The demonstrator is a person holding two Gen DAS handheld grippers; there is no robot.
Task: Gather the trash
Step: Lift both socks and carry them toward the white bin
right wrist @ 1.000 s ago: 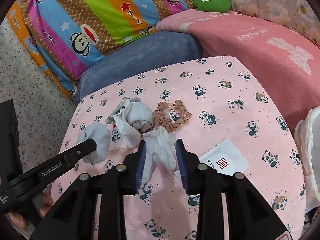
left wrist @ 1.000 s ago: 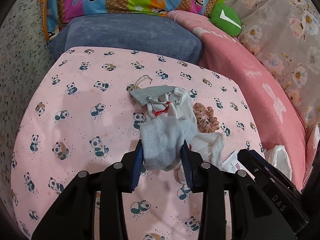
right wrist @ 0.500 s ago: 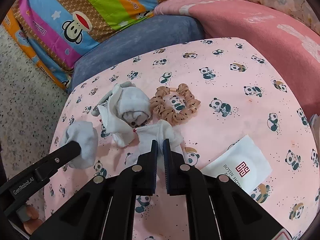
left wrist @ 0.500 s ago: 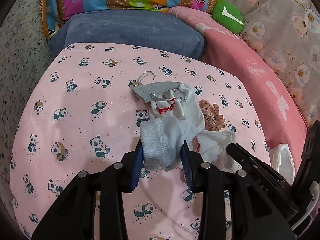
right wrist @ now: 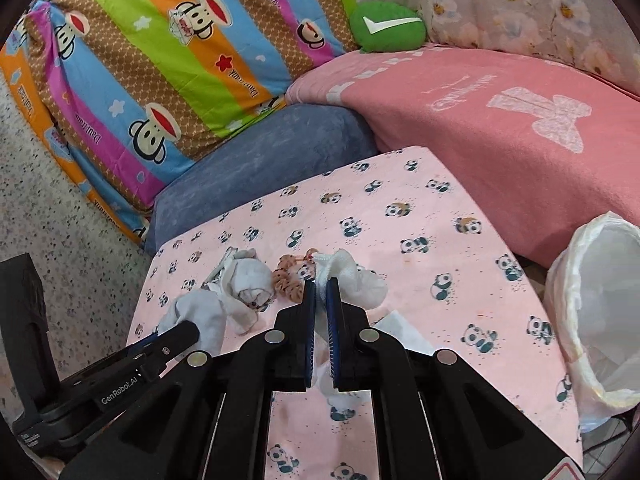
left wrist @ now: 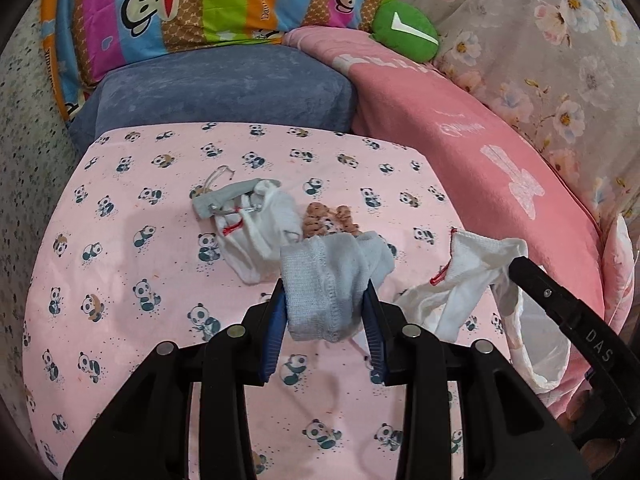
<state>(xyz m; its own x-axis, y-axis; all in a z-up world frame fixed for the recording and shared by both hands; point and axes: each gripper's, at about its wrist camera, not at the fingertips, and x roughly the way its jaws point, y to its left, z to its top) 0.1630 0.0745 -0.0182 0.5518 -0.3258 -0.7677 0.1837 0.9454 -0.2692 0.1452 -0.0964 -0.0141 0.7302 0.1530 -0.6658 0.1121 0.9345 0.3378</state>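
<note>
Left wrist view hides the lower end of the pale blue sock (left wrist: 326, 280) behind your left tongs (left wrist: 325, 320), and the brown scrunchie (left wrist: 328, 220) shows only as a few ruffles above that sock. The paper slip (right wrist: 404, 332) peeks out beside your right tongs (right wrist: 320, 312) in the right wrist view, its print covered. The white bag (right wrist: 592, 312) is cut off by the edge of that view at the right, so you see only its open mouth and part of its wall.

The pale blue sock is ribbed, bunched and hanging in a fold between the blue pads, lifted just above the panda-print sheet (left wrist: 120, 280). The white sock (right wrist: 348, 276) has a red stitch at its cuff and droops limp from your right tongs, its toe end trailing toward the bag's rim in the left wrist view. A heap of white socks with a grey mask (left wrist: 224, 200) lies on the sheet beyond, just beside the scrunchie.

Your left tongs pinch the pale blue sock with the pads held apart by its bulk. Your right tongs are pressed nearly together on a thin fold of the white sock, held over the sheet and to the right of the left tongs, near the bag
</note>
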